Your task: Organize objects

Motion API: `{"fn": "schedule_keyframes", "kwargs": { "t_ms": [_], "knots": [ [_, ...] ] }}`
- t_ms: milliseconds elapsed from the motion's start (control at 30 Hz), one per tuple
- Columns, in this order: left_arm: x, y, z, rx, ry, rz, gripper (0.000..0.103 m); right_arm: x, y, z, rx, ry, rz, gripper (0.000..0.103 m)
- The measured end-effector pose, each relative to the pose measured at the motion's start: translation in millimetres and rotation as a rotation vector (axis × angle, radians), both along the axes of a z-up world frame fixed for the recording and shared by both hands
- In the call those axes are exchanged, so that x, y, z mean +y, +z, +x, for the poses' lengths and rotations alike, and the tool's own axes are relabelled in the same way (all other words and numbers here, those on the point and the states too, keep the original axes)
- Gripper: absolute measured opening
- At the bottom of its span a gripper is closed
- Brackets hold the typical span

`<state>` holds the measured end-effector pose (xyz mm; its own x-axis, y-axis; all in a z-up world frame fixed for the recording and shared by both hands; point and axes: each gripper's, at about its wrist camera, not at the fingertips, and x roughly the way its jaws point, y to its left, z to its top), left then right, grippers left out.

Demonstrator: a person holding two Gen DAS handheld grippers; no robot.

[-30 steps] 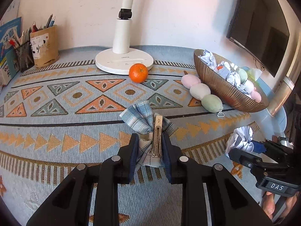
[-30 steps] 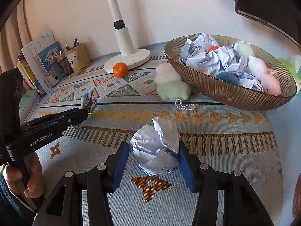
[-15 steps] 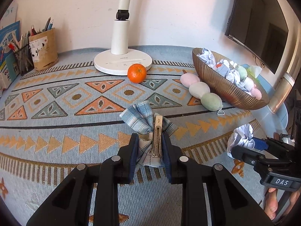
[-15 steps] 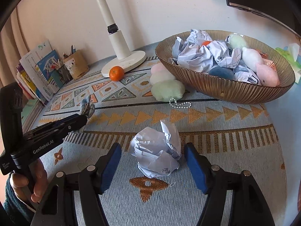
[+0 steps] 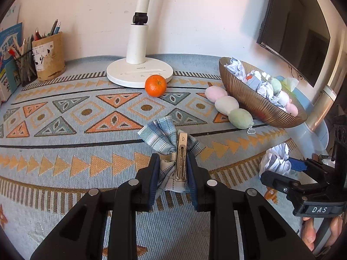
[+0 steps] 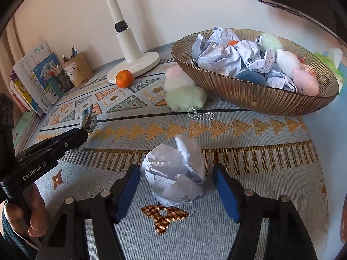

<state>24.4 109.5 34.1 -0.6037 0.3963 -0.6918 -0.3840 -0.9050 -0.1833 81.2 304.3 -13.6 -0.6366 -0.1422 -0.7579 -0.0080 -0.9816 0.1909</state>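
Note:
A blue plaid bow hair clip (image 5: 167, 136) with a metal bar is pinched in my left gripper (image 5: 173, 162), which is shut on it just above the patterned tablecloth (image 5: 65, 130). From the right wrist view the same left gripper (image 6: 84, 130) and its clip (image 6: 89, 119) show at the left. A crumpled white paper ball (image 6: 171, 177) lies on the cloth between the blue pads of my right gripper (image 6: 176, 169). Its jaws are closing, with gaps still on both sides of the ball. The ball (image 5: 274, 158) also shows at the right of the left wrist view.
A ribbed bronze bowl (image 6: 249, 95) at the back right holds crumpled papers and plush balls. Beside it lie a three-ball plush (image 5: 227, 106) with a bead chain (image 6: 201, 114), an orange (image 5: 155, 85) and a lamp base (image 5: 138, 73). Pen holders (image 5: 48, 58) and books (image 6: 32, 80) line the left.
The right jaws let go of the paper ball, spread wide, then narrowed around it again. The left gripper and its clip stayed put.

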Motion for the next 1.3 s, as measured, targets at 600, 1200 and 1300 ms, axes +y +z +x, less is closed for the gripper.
{"fn": "schedule_keyframes", "kwargs": {
  "t_ms": [600,1200,1300],
  "knots": [
    [3.0,-4.1,-2.8,-0.012,0.002,-0.029,0.022,-6.8,6.2,8.1,0.048,0.034,0.016,0.053],
    [4.4,-4.2,-2.2,-0.012,0.004,-0.028,0.022,-5.5,4.9,6.8,0.039,0.028,0.011,0.053],
    [4.2,-4.1,-2.1,-0.012,0.004,-0.027,0.022,-5.2,4.9,6.7,0.041,0.030,0.012,0.053]
  ]
}}
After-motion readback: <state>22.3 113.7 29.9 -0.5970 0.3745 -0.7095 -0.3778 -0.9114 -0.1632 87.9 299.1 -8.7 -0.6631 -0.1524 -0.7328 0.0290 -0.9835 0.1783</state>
